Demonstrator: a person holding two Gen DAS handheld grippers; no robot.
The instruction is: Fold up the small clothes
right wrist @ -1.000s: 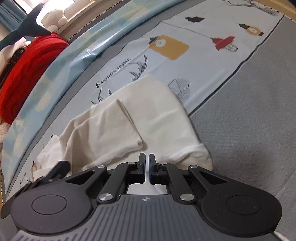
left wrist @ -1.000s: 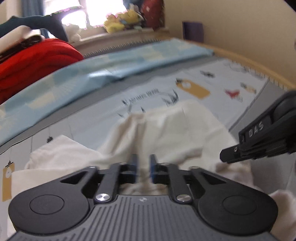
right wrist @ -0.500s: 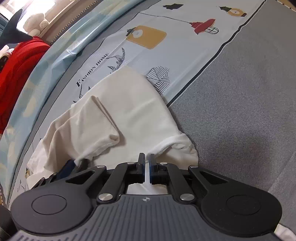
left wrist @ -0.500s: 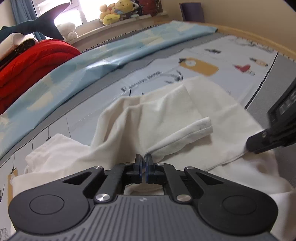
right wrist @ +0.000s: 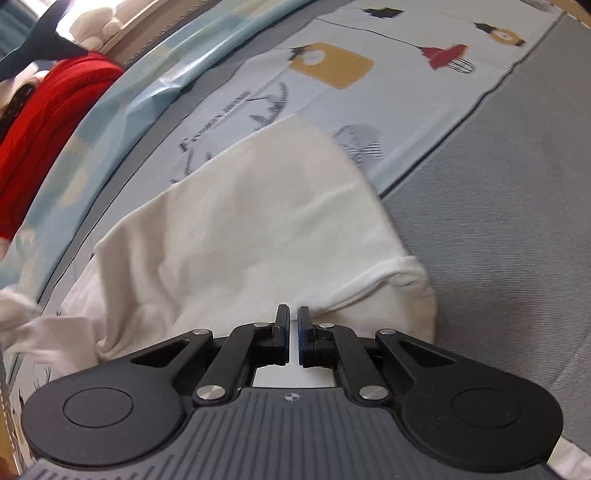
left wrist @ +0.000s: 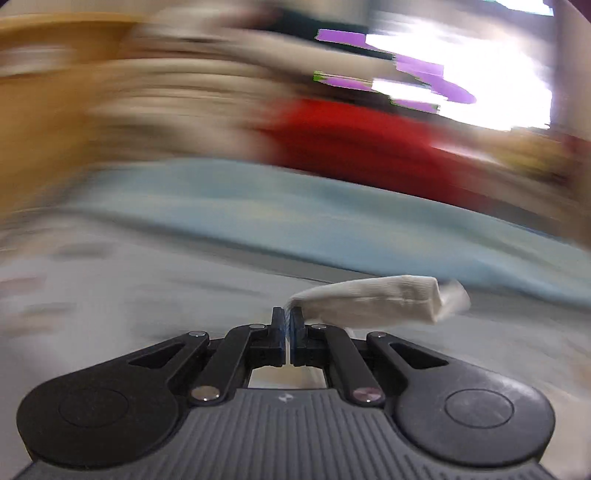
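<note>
A white small garment (right wrist: 258, 221) lies spread on the printed bed sheet (right wrist: 332, 66). My right gripper (right wrist: 292, 314) sits at its near edge by the rolled hem (right wrist: 373, 282). Its jaws stand almost together, with white cloth in the narrow gap. My left gripper (left wrist: 291, 318) is shut on one end of a white sleeve (left wrist: 376, 301), which sticks out to the right of the fingers in mid-air. The left wrist view is smeared by fast motion. At the left edge of the right wrist view, a blurred bit of white cloth (right wrist: 14, 306) is lifted off the sheet.
A red blanket (right wrist: 48, 122) and a light blue quilt (right wrist: 147, 92) run along the far side, with plush toys (right wrist: 96, 22) by the window. Plain grey bedding (right wrist: 498, 221) lies to the right of the garment. The red blanket (left wrist: 351, 140) and blue quilt (left wrist: 295, 210) show as blurs.
The left gripper closed on the sleeve that lay folded on the garment and swung it away to the left. The garment's top now lies flat. The right gripper stayed put.
</note>
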